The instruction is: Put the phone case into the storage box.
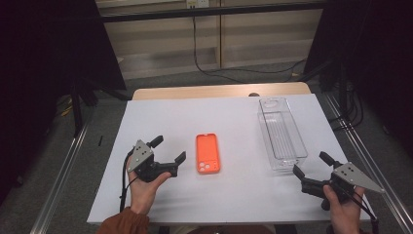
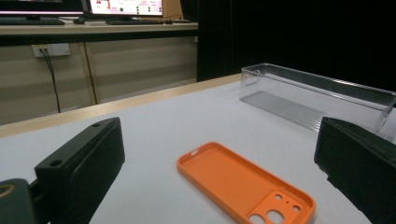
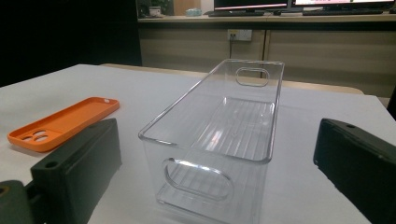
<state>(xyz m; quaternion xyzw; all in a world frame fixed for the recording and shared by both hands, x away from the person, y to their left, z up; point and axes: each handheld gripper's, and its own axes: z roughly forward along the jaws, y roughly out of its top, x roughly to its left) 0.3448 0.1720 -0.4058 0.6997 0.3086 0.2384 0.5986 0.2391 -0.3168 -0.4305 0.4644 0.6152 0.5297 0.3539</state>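
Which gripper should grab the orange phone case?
Left, probably. The left gripper sits open beside the phone case, case framed between its jaws. The right gripper is by the clear bin, farther away.

Phone case [image 1: 208, 153] lies left of bin [image 1: 281, 134] on table [image 1: 160, 114].
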